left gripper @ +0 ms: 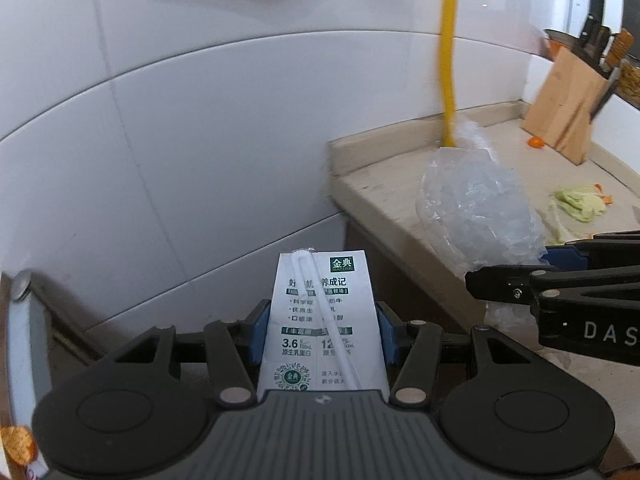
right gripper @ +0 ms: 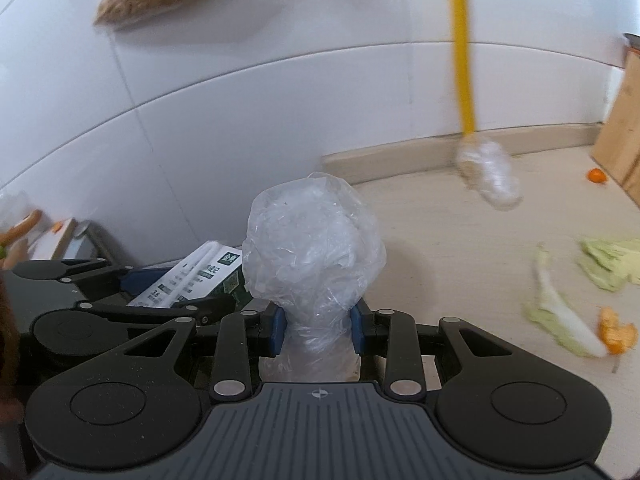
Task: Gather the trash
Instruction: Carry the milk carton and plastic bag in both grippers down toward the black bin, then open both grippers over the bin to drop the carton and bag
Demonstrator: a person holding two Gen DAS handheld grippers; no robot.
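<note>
My left fingers (left gripper: 320,326) clamp the milk carton (left gripper: 322,320) and my right fingers (right gripper: 319,328) pinch the crumpled bag (right gripper: 314,248) by its neck, both lifted off the table (right gripper: 460,240) edge for binning.

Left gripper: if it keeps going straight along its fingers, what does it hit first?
Probably the white tiled wall. The left gripper is shut on the milk carton, whose top leads, and past it the left wrist view shows only wall. The counter lies off to the right. Depth is unclear.
</note>
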